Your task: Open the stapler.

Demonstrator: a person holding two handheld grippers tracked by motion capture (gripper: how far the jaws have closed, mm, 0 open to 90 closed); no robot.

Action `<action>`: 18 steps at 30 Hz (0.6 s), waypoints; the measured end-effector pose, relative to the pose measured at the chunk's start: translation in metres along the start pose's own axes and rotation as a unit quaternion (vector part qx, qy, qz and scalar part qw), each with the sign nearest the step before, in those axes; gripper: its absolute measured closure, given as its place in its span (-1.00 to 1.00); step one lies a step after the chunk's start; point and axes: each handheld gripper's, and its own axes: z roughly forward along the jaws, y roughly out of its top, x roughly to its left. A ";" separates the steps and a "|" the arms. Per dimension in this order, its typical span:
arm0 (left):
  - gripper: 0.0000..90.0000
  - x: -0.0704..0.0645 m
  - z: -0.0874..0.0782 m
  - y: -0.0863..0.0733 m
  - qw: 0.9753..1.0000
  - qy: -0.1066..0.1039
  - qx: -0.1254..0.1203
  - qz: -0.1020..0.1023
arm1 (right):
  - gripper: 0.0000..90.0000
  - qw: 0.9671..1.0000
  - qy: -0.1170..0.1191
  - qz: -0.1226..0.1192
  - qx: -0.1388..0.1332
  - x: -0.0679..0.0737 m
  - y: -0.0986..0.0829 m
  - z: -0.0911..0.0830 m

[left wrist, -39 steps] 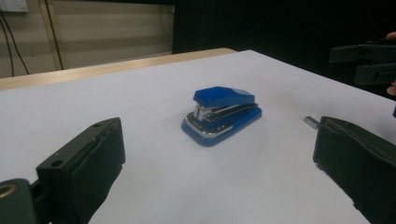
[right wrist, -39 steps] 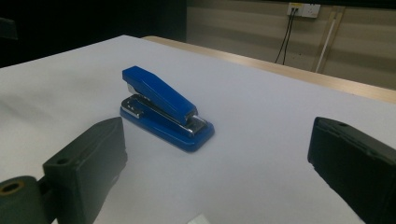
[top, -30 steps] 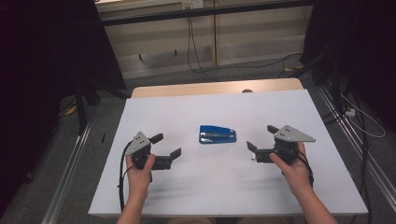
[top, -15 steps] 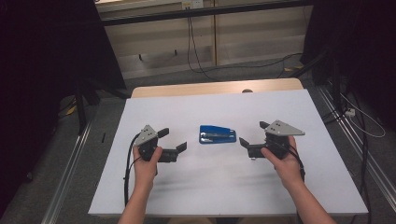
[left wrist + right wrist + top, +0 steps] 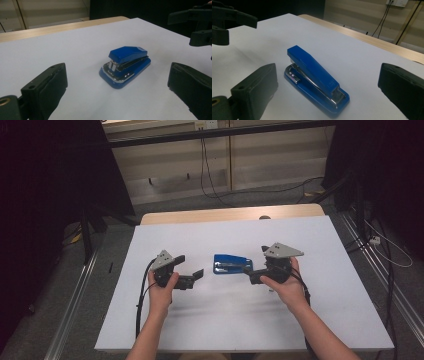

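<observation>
A blue stapler (image 5: 232, 264) lies flat on the white table (image 5: 225, 325), near its middle. My left gripper (image 5: 191, 266) is held just left of it, open, jaws pointing at the stapler and a short gap away. My right gripper (image 5: 255, 261) hovers close at the stapler's right end, also open and not touching it. In the left gripper view the stapler (image 5: 126, 65) sits ahead between my two black pads (image 5: 48, 86), its metal front facing me. In the right gripper view the stapler (image 5: 313, 71) lies close, running diagonally between the pads (image 5: 257, 87).
A wooden strip (image 5: 230, 214) runs along the table's far edge. Cables (image 5: 215, 175) hang on the wall beyond. Dark curtains stand at both sides. Black cables trail from each gripper toward the near edge. Bare white tabletop surrounds the stapler.
Both grippers have moved inward toward the stapler, the right one coming nearly up to its end. The stapler has not moved.
</observation>
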 end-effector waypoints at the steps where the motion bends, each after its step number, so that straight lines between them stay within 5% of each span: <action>1: -0.94 0.000 0.002 0.000 1.000 0.000 0.001 -0.001 | -0.94 1.000 0.003 -0.002 0.001 0.001 0.002 0.003; 18: -0.93 0.004 0.015 -0.006 1.000 0.001 0.019 0.001 | -0.86 1.000 0.022 -0.007 0.021 0.005 0.012 0.056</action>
